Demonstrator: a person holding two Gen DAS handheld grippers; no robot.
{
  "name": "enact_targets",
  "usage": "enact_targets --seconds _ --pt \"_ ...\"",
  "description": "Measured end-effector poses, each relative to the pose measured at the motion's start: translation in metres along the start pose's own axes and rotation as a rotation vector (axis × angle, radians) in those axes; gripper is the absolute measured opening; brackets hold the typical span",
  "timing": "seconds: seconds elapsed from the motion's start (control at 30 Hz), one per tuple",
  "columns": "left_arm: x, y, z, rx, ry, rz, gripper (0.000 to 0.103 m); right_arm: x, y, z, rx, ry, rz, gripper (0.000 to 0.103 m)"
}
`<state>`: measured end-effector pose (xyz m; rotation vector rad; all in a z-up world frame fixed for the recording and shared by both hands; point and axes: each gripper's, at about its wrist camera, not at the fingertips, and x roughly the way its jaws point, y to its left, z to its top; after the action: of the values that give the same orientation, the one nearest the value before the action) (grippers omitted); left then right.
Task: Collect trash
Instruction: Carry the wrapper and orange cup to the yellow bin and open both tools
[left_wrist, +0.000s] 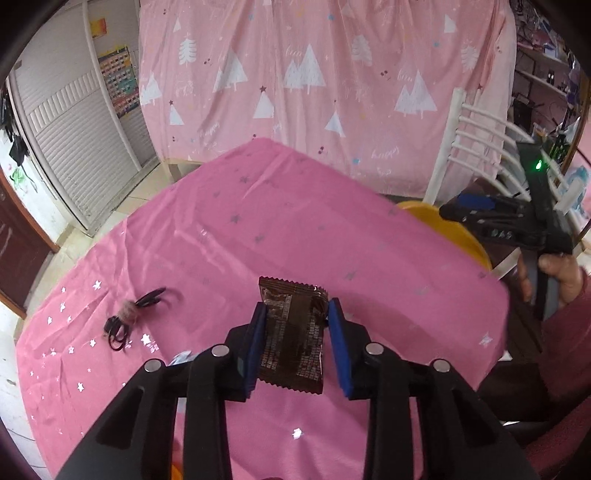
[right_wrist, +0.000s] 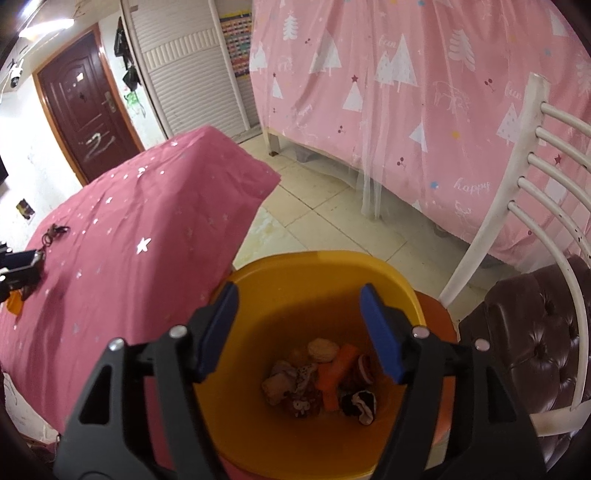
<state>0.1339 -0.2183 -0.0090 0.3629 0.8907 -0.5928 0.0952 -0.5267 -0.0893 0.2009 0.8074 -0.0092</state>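
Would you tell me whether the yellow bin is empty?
Not empty: the yellow bin holds wrappers and scraps at its bottom.

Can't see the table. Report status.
Left gripper shut on brown wrapper. Right gripper open over yellow bin. Path clear.

Your left gripper (left_wrist: 297, 317): matte black plastic frame, angular linkage arms with triangular cutouts, four round silver pivot pins across the top. Fingers (left_wrist: 257, 339) are black with flat blue pads on the inner faces. Your right gripper (right_wrist: 298, 317) is the same build: black arms, silver pins, blue pads. Seen from the left wrist camera, its body is a black block with a green LED lit on top, blue pad at the tip, grey handle. Your right hand (left_wrist: 554, 277): bare skin, dark red sleeve at the wrist.
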Motion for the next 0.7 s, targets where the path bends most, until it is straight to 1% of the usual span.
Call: enact_targets --seconds 0.1,0.17,0.23,0.33,0.43,0.5,0.53,0.57,0.6,0.63,0.67,0.7 --pt "-0.008 -0.017 0.017 0.014 -0.033 -0.044 0.027 -0.004 -0.005 0.002 0.024 -0.024 -0.008 0.066" --pt "-0.013 -0.035 0.032 0.022 -0.068 -0.09 0.027 -0.008 -0.013 0.003 0.052 -0.04 -0.022 0.066" --pt "-0.013 -0.052 0.047 0.025 -0.083 -0.132 0.027 -0.011 -0.021 0.004 0.078 -0.055 -0.033 0.066" --pt "-0.001 -0.088 0.072 0.055 -0.105 -0.141 0.027 -0.02 -0.033 0.006 0.116 -0.088 -0.06 0.066" --pt "0.02 -0.114 0.087 0.054 -0.087 -0.144 0.027 -0.028 -0.047 0.007 0.155 -0.117 -0.074 0.066" --pt "0.03 -0.124 0.092 0.042 -0.085 -0.139 0.028 -0.034 -0.058 0.007 0.188 -0.136 -0.082 0.066" --pt "0.035 -0.128 0.095 0.036 -0.084 -0.139 0.031 -0.035 -0.063 0.007 0.204 -0.141 -0.085 0.066" --pt "0.043 -0.131 0.098 0.029 -0.075 -0.151 0.038 -0.037 -0.067 0.007 0.215 -0.144 -0.086 0.066" --pt "0.047 -0.133 0.099 0.02 -0.07 -0.152 0.05 -0.037 -0.072 0.007 0.229 -0.146 -0.088 0.066" --pt "0.05 -0.134 0.099 0.01 -0.07 -0.154 0.057 -0.037 -0.075 0.007 0.238 -0.146 -0.086 0.066" --pt "0.052 -0.134 0.099 0.004 -0.07 -0.164 0.073 -0.037 -0.077 0.007 0.246 -0.145 -0.083 0.066" --pt "0.053 -0.134 0.098 -0.007 -0.074 -0.174 0.08 -0.037 -0.078 0.007 0.251 -0.144 -0.078 0.066"
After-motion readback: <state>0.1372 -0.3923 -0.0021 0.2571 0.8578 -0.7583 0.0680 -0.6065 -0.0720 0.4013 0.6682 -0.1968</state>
